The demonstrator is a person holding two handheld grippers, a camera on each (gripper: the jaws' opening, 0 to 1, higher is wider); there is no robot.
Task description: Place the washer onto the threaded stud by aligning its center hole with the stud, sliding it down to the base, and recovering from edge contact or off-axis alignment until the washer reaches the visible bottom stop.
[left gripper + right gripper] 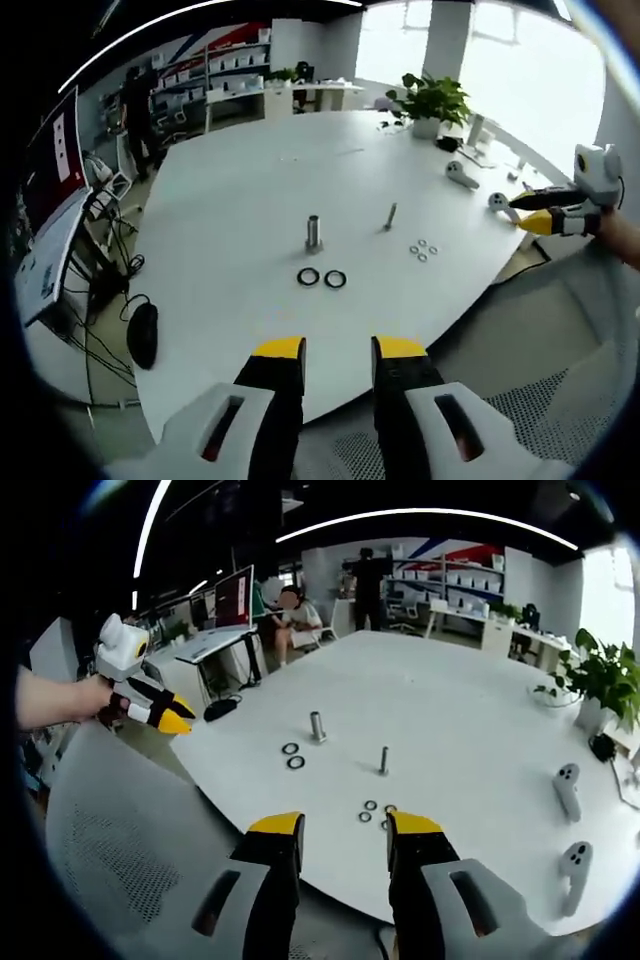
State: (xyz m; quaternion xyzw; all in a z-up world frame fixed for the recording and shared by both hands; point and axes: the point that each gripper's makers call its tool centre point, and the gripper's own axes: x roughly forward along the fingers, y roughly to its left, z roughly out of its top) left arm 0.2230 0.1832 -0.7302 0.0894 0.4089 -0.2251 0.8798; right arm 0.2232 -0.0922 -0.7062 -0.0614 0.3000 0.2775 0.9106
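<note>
Two hand-held grippers, both held off the surface (pixel 230 190) edge. Left hand-held gripper (pixel 340 350) with jaws apart, nothing between them; seen also in the right gripper view at 9 o'clock, in a hand (pixel 90 695). Right hand-held gripper (pixel 345 825) likewise parted and empty; seen in the left gripper view at 3 o'clock, jaws there too small to judge.

On the white surface: thick stud (pixel 313 233) upright near the middle, thin stud (pixel 390 215) upright at its 3 o'clock, well apart. Two black rings (pixel 321 277) flat, side by side, just below the thick stud at 6 o'clock. Small washers (pixel 421 249) clustered flat at 5 o'clock of the thin stud, none on either stud.

Plant (pixel 432 100) at 1 o'clock, far edge. Two controllers (pixel 570 825) at 3 o'clock in the right gripper view. Mouse (pixel 143 335) below the surface at 8 o'clock.
</note>
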